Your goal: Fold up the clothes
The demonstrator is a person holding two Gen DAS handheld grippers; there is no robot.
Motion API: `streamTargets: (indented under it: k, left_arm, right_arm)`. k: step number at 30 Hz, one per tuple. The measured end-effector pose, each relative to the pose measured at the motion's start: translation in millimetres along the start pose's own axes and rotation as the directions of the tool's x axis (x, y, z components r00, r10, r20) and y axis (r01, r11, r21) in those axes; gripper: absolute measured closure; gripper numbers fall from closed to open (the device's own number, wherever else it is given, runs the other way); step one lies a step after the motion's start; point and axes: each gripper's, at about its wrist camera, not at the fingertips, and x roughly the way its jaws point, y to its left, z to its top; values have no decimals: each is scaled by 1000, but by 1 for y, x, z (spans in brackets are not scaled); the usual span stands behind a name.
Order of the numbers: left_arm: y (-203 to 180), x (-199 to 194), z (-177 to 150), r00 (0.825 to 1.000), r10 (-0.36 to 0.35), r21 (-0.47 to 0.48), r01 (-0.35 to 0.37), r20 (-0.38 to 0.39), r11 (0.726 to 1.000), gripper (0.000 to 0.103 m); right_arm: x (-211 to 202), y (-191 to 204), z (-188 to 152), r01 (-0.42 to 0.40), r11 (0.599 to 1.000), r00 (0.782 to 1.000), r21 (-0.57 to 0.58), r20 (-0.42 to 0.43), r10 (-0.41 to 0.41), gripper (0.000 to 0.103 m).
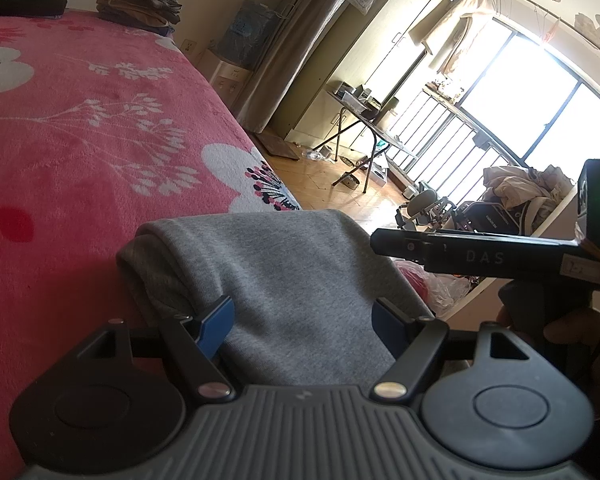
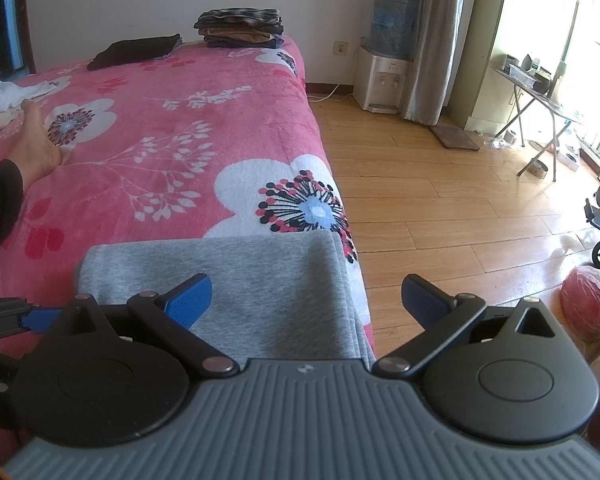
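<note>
Bright daylight, window (image 1: pixel 540 92) blown out w/ glare; fisheye-warped edges, sharp.

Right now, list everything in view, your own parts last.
grey garment: one, grey, folded at the near bed edge.
blanket: one, pink with white flowers, covering the bed.
black garment: one, black, folded at the far end of the bed.
clothes stack: one, dark and brown, far bed corner.
white cloth: one heap, white, left side of the bed.
water dispenser: one, white with a blue bottle, by the wall.
folding table: one, cluttered, near the window.
red bag: one, red in clear plastic, on the floor.
foot: one, bare, on the blanket.
left tool: open, over the grey garment.
right tool: open, at the bed edge.
</note>
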Motion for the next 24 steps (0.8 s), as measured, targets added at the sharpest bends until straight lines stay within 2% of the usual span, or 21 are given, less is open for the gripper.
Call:
streamTargets:
  k: [6, 9, 13, 15, 16, 18, 20, 21, 23, 24]
  left_arm:
    - [-2, -9, 3, 1000, 15, -10, -15, 5, 1000, 26]
    - [-1, -20, 9, 998, 42, -18, -42, 39, 999, 19]
    - [-1, -26, 22, 994, 74, -26, -72, 86, 997, 20]
    - [-4, -22, 32, 990, 103, -10, -103, 96, 995, 22]
    - [-6, -20, 36, 988, 119, 0, -120, 101, 993, 22]
    - [-10, -14, 45, 982, 157, 18, -160, 102, 987, 32]
    - [-13, -4, 53, 974, 208, 37, -212, 87, 977, 40]
    - [-14, 2, 57, 971, 228, 42, -231, 66, 972, 49]
    - [-14, 15, 62, 968, 250, 42, -250, 15, 967, 56]
    - [-13, 21, 62, 966, 258, 49, -257, -7, 965, 60]
  right_arm:
    - [0, -1, 1, -3, 1000, 1000, 23, 13, 3, 2]
    - [-5, -4, 3, -2, 999, 999, 38, 39, 1, 2]
    - [-9, -9, 4, -12, 999, 997, 53, 75, 8, 3]
    - [-9, -10, 6, -24, 999, 996, 46, 84, 21, 7]
    - [-8, -10, 8, -33, 999, 996, 39, 87, 29, 10]
    - [-4, -10, 14, -62, 998, 994, 16, 92, 60, 21]
    - [1, -9, 21, -91, 996, 991, -6, 96, 91, 36]
    - [5, -9, 24, -106, 994, 990, -19, 95, 108, 41]
    - [15, -7, 28, -136, 990, 987, -34, 82, 138, 55]
    - [21, -7, 29, -154, 987, 985, -39, 75, 156, 58]
